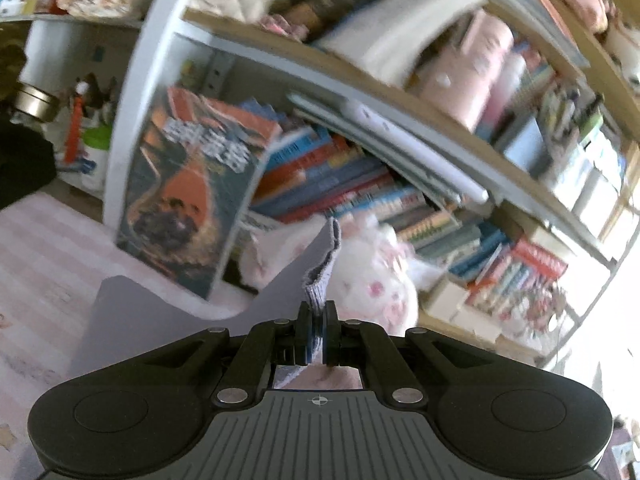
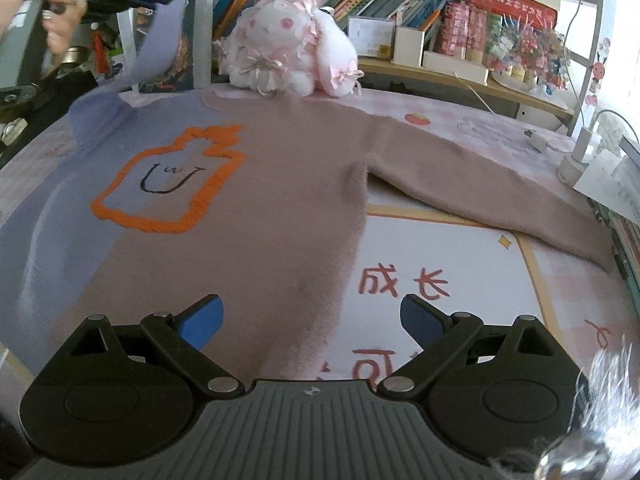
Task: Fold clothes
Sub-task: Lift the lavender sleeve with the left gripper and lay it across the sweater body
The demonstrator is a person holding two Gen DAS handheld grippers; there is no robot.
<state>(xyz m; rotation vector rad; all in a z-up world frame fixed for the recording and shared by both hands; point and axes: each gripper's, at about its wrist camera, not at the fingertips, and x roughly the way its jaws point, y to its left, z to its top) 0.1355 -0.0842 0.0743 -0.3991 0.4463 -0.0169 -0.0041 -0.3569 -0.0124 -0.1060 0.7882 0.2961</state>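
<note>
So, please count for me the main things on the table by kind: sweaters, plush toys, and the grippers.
Sweaters: 1, the sweater, its lilac sleeve lifted
Plush toys: 1, the plush toy
Grippers: 2, the left gripper and the right gripper
Total: 4

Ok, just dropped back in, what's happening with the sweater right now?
A sweater, lilac and pink with an orange outline design, lies spread on the table. The left gripper has its jaws shut on the ribbed cuff of the lilac sleeve and holds it lifted off the table. The right gripper hovers open over the sweater's lower edge, holding nothing. The pink sleeve lies stretched out flat.
</note>
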